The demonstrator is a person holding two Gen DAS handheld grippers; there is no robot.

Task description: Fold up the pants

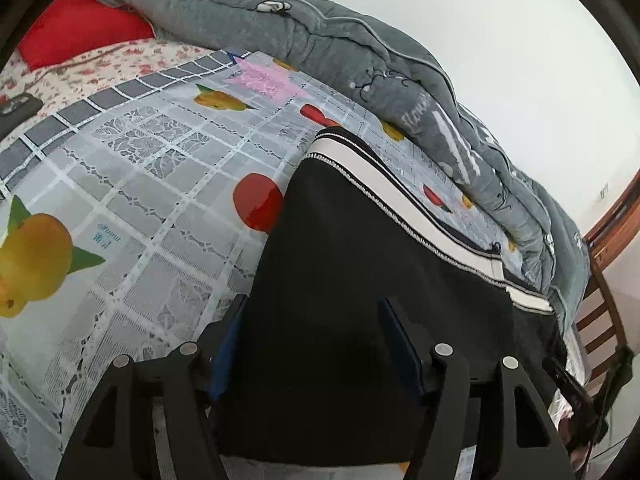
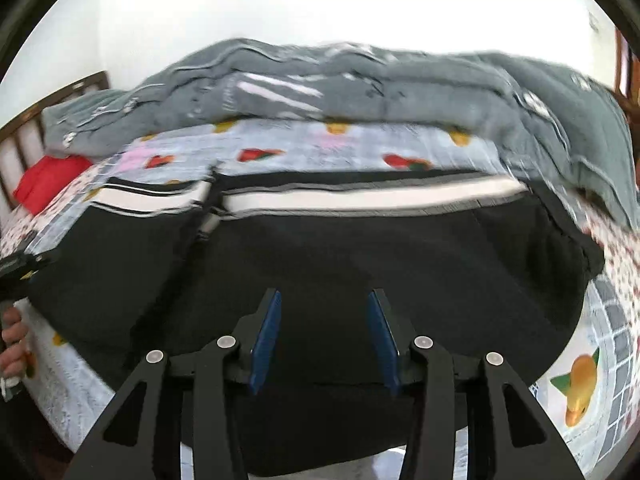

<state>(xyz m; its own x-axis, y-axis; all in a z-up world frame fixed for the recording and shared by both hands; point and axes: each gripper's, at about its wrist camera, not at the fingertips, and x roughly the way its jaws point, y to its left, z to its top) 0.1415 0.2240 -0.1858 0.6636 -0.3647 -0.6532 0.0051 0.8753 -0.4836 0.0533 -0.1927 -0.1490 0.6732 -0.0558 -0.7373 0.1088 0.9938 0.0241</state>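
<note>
Black pants (image 1: 360,280) with a white and black side stripe (image 1: 400,200) lie flat on the bed. In the left wrist view my left gripper (image 1: 316,320) is open, just over the near edge of the pants at their left end, holding nothing. In the right wrist view the pants (image 2: 360,248) spread wide across the bed, the stripe (image 2: 360,200) along their far edge. My right gripper (image 2: 324,312) is open and empty over the near edge of the pants. The left gripper and a hand (image 2: 16,336) show at the left edge of that view.
A grey check sheet with fruit prints (image 1: 140,184) covers the bed. A rumpled grey quilt (image 1: 320,40) lies along the far side by the wall. A red pillow (image 1: 80,28) and a dark phone (image 1: 18,110) lie at the head end. Wooden bed rails (image 1: 608,304) stand at the foot.
</note>
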